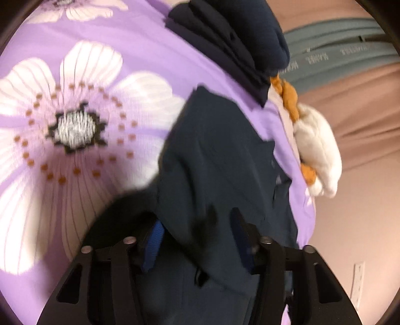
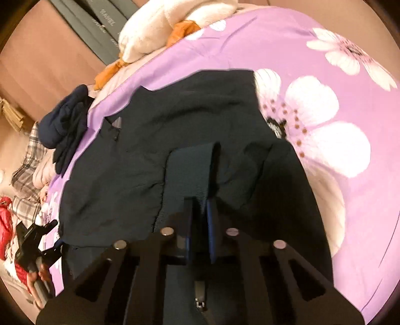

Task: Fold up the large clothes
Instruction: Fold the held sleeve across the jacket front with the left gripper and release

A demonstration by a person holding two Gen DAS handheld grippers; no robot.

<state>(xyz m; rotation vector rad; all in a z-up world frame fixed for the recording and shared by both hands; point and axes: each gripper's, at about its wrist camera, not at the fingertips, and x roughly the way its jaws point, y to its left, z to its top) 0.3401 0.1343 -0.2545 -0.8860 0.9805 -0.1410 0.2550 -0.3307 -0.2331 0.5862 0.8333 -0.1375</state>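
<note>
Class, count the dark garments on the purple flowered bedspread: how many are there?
2. A dark jacket lies spread across the middle of the bedspread, gripped by both grippers. A folded navy garment sits at its far edge. Others may be hidden.

You're working in a home bedroom: a bed under a purple floral bedspread (image 2: 275,45) fills both views. In the right wrist view, a white plush toy (image 2: 160,22) lies at 11 o'clock, plaid bedding (image 2: 27,160) at 9 o'clock, and folded dark clothes (image 2: 67,122) sit on the bed's edge.
</note>
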